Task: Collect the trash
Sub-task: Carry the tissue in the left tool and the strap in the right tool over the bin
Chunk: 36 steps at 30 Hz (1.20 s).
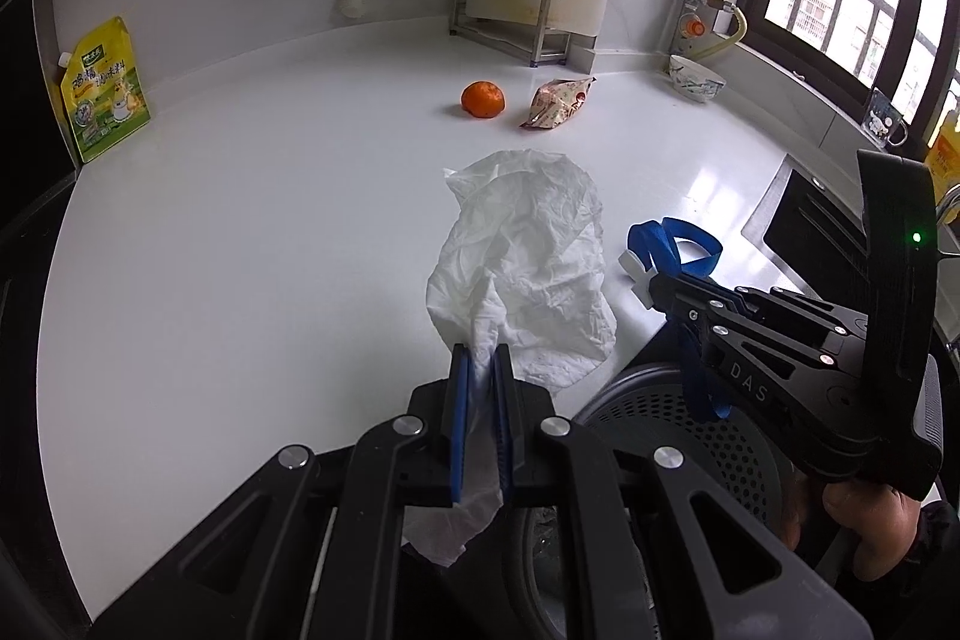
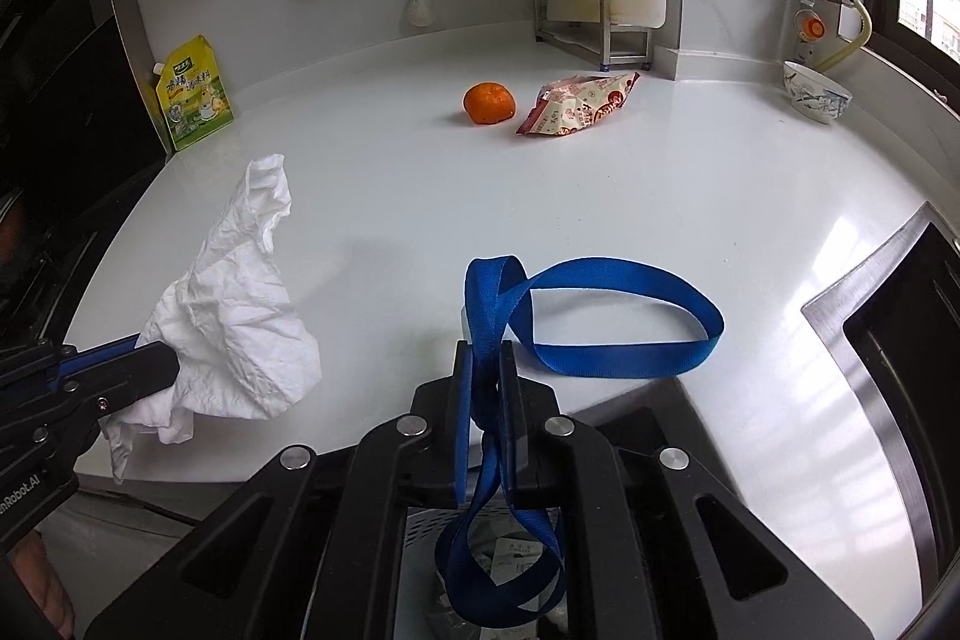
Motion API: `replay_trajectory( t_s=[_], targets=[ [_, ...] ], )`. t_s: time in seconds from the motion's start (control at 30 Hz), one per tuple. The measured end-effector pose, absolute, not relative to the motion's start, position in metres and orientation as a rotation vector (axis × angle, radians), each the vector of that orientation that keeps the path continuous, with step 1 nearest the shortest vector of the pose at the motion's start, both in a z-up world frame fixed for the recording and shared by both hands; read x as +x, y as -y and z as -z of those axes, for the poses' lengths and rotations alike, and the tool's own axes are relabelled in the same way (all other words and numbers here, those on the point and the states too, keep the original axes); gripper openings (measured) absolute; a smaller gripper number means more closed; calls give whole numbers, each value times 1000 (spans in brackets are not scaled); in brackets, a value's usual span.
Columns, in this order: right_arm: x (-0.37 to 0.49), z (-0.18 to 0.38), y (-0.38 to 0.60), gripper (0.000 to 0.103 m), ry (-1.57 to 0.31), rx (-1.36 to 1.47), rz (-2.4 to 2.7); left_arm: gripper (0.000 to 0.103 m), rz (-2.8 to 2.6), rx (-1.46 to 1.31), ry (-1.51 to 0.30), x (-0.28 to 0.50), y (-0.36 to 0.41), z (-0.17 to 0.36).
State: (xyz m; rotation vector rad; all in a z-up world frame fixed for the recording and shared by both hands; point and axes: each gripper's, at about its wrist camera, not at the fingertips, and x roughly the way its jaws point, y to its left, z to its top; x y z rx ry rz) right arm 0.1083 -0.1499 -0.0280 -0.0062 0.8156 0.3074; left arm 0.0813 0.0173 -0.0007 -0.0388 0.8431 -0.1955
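Note:
My left gripper (image 1: 481,361) is shut on a crumpled white tissue (image 1: 528,268), held over the front edge of the white counter (image 1: 240,220); the tissue also shows in the right wrist view (image 2: 234,304), with the left gripper (image 2: 159,361) at its lower left. My right gripper (image 2: 485,358) is shut on a blue strap (image 2: 600,322) that loops forward and hangs down below; it shows at the right in the left wrist view (image 1: 651,274). A snack wrapper (image 2: 576,106) lies far back beside an orange (image 2: 489,102). A perforated dark trash bin (image 1: 690,436) sits below the counter edge.
A yellow-green pouch (image 2: 195,100) stands at the back left. A steel rack (image 2: 591,10) stands against the back wall. A patterned bowl (image 2: 816,91) sits at the far right. A dark sink (image 2: 912,352) is set into the counter on the right.

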Motion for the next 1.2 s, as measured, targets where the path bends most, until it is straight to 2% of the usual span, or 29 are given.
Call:
replay_trajectory(
  t_s=[0.63, 1.2],
  targets=[
    [-12, 19, 198, 8, -783, 116, -242, 9, 343, 26, -862, 23, 24, 11],
    [-50, 62, 209, 8, -863, 151, -122, 9, 387, 115, -923, 2, 58, 49]
  ],
)
